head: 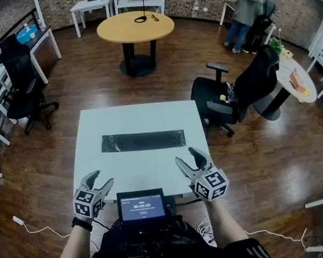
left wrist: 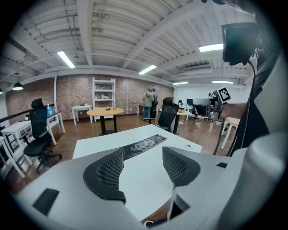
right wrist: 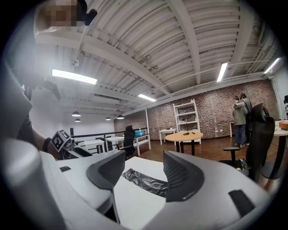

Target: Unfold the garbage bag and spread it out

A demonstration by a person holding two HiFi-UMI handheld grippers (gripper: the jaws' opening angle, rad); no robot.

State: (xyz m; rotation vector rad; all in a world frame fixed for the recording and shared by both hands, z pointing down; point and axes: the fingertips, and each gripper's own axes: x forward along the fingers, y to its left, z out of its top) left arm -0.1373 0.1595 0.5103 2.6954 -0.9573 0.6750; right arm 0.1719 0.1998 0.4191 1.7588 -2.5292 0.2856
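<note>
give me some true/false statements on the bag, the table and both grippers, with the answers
1. The garbage bag lies as a long folded strip on the white table. True.
2. The left gripper is clamped on the bag. False: its jaws stand apart with nothing between them, near the table's near edge and short of the bag.
3. The right gripper is open and empty. True.
4. The bag hangs over the table's near edge. False: it lies across the middle, clear of every edge.
5. A round wooden table stands beyond the white one. True.
</note>
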